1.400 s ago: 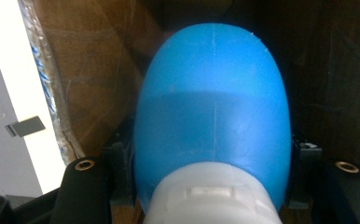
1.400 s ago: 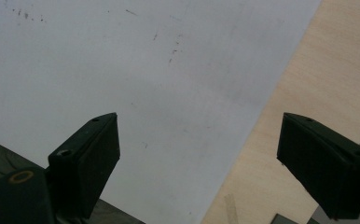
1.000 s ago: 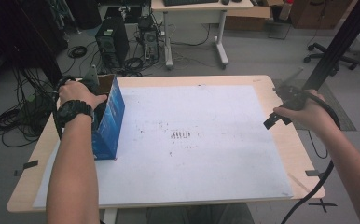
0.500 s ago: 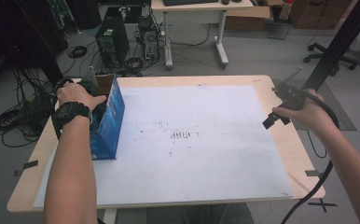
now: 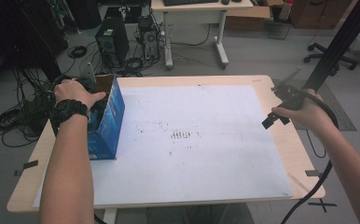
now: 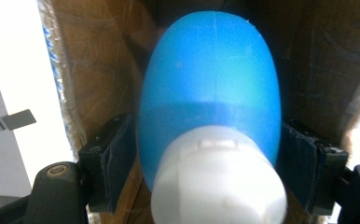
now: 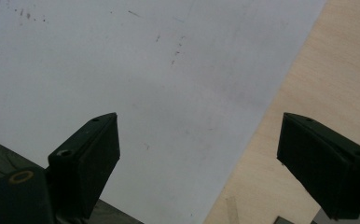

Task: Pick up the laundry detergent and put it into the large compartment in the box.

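blue cardboard box (image 5: 109,122): there's pale print on the blue side, way too small and blurry to read
blue plastic bottle with white cap (image 6: 211,93): plain, no label or lettering facing the camera
white sheet on the wooden table (image 5: 206,154): just dark specks and a little row of short strokes near the middle, not letters or digits as far as I can tell
readable text overall: nothing legible anywhere
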A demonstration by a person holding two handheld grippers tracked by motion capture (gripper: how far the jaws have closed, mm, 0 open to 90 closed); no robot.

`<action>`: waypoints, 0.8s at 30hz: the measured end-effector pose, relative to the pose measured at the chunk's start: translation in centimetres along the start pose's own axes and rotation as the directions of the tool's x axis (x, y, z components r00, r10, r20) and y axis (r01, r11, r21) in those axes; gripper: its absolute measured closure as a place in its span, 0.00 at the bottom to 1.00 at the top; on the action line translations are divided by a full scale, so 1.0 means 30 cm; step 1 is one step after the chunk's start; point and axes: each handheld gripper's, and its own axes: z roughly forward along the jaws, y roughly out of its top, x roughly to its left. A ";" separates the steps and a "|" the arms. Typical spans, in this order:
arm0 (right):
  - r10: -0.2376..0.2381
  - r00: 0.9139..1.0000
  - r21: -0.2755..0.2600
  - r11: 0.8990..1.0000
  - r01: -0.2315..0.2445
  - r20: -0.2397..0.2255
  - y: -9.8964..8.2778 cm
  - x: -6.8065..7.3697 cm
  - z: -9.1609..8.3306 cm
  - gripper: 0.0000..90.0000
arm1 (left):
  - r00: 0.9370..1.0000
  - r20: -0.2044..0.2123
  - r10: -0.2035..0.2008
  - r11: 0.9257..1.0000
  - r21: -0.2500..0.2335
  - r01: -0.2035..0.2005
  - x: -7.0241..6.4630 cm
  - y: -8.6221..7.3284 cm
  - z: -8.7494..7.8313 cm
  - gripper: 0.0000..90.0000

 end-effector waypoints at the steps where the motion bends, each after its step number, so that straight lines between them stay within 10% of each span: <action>1: -0.001 1.000 0.000 1.000 0.001 0.000 0.000 0.000 0.000 0.14 | 1.000 0.000 0.000 1.000 0.000 0.000 0.000 -0.002 -0.004 0.28; 24: -0.005 1.000 -0.010 1.000 0.005 -0.004 -0.004 0.000 -0.009 0.14 | 1.000 -0.024 -0.002 0.999 -0.054 0.000 -0.015 -0.017 -0.101 0.25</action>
